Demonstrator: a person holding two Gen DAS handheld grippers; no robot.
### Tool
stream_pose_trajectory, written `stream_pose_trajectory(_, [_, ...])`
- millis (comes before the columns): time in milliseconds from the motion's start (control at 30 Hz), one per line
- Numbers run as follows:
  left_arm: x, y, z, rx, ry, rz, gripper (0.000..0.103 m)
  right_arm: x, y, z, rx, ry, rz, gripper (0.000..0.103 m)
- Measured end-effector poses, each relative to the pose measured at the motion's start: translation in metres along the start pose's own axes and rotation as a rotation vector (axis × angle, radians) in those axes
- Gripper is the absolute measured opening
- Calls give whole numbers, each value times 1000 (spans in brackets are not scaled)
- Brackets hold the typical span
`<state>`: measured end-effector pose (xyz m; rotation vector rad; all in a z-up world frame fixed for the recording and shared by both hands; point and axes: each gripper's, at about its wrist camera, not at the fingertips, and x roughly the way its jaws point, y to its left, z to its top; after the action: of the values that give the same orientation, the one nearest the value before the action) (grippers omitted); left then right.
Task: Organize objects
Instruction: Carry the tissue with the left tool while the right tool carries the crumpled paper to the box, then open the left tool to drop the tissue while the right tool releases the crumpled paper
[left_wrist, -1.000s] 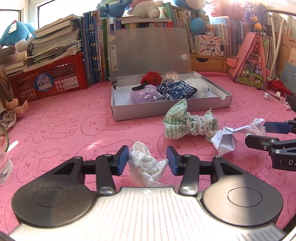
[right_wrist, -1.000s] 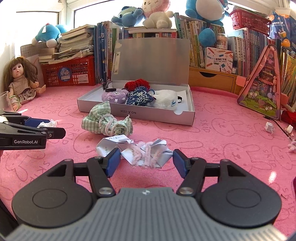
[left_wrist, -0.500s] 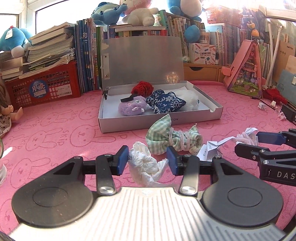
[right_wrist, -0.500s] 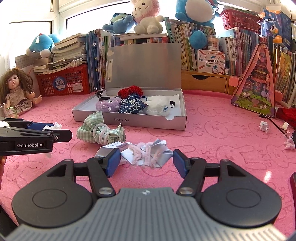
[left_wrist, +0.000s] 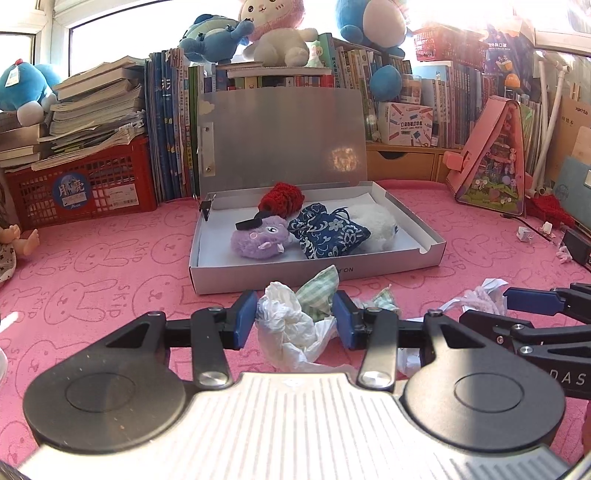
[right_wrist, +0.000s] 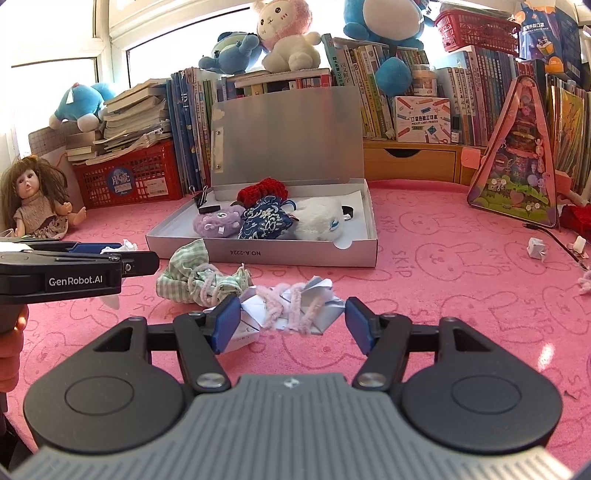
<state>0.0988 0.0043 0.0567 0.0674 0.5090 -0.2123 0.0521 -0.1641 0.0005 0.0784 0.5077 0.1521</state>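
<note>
My left gripper (left_wrist: 294, 320) is shut on a crumpled white tissue (left_wrist: 284, 326), held just above the pink mat. In the right wrist view this gripper (right_wrist: 129, 253) comes in from the left with the tissue (right_wrist: 123, 244) at its tips. My right gripper (right_wrist: 291, 326) is shut on a crumpled white paper wad wound with pink yarn (right_wrist: 295, 306). A green checked cloth bundle (right_wrist: 192, 277) lies on the mat between both grippers and the open grey box (right_wrist: 295, 254). The box holds a purple plush (left_wrist: 258, 240), a blue floral pouch (left_wrist: 325, 232), a white plush and a red knit piece.
The box lid (left_wrist: 280, 136) stands upright against rows of books. A red crate (left_wrist: 81, 184) with stacked books is at the back left, and a doll (right_wrist: 33, 199) sits by it. At the right stand a pink triangular toy house (right_wrist: 517, 173) and small paper scraps (right_wrist: 535, 247).
My left gripper has risen and moved over with the tissue, so the green cloth now shows behind its fingers. The right gripper keeps its paper wad and has barely shifted.
</note>
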Motion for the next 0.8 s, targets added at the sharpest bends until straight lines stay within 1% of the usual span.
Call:
stream_pose_trajectory(200, [9,4,18,-23,-22,4,52,6,-4,16,42,-20,32,66])
stream_pose_trajectory(367, [23,13,33,-77,-18,6,52,13,-8,30,41,-39,14,66])
stream_pose_trajectory(567, [41,22,45,-92,-19,22,52,30,-21,44,68,-26,0,66])
stream_pose_trajectory(633, [47,25,51,-97,-22,23,52,38,-27,53,75,-23,1,66])
stream_pose_trajectory(800, [74,33,78,-123,-27,24,52,63,-44,83,114,-16,20,66])
